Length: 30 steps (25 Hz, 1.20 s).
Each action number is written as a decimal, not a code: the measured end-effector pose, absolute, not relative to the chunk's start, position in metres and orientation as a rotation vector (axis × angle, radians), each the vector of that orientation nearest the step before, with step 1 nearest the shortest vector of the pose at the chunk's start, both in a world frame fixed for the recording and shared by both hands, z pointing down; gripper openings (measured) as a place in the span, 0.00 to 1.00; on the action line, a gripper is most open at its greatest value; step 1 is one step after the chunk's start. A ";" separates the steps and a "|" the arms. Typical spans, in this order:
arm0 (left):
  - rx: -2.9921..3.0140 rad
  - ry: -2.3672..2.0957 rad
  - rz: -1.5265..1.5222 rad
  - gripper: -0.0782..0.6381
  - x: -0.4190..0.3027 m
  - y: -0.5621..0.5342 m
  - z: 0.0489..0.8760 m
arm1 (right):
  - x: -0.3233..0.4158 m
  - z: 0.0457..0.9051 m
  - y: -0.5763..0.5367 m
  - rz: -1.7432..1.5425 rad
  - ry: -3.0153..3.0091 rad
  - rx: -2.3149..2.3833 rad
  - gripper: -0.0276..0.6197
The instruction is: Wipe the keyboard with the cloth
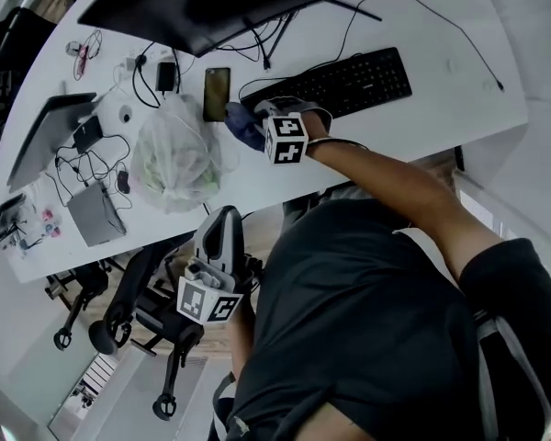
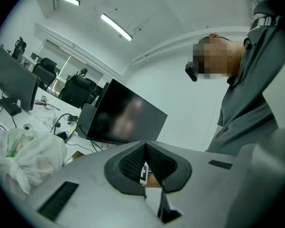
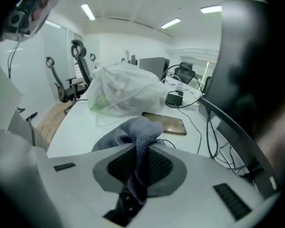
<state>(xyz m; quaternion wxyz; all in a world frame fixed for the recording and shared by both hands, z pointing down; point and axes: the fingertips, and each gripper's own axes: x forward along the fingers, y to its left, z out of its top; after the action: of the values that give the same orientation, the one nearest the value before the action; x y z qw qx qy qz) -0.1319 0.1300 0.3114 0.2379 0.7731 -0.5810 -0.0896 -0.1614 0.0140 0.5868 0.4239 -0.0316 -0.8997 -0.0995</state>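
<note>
Softly bunched fleecy cloth, flat keyboard

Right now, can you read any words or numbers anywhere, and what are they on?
Nothing reads clearly.
Keyboard: key letters too small to read.
Marker cubes: black-and-white square patterns, no words.
Phone: dark screen, no text.
Tiny marks below the cloth in the right gripper view: too small to be sure.

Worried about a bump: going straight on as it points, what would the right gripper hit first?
Likely the phone, lying on the desk just beyond the cloth the right gripper grips; depth is unclear.
</note>
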 end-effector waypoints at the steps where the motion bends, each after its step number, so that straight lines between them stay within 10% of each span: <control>1: 2.115 -1.593 -0.240 0.12 -0.132 0.131 0.312 | -0.165 0.596 0.015 -0.277 -2.216 -0.098 0.12; 11: 2.061 -1.617 -0.323 0.12 -0.156 0.147 0.327 | 0.085 0.614 -0.126 -0.125 -1.844 0.447 0.12; 22: 2.091 -1.575 -0.269 0.12 -0.156 0.144 0.323 | -0.180 0.597 0.061 -0.325 -2.162 -0.175 0.12; 30: 2.082 -1.575 -0.305 0.12 -0.165 0.145 0.326 | 0.031 0.641 -0.075 -0.168 -1.968 0.277 0.12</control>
<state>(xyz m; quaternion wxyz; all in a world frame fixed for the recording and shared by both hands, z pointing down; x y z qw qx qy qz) -0.1650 0.1454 0.3262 0.2539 0.7662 -0.5796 -0.1123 0.0311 -0.0754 0.6413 0.5427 0.1168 -0.8288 -0.0709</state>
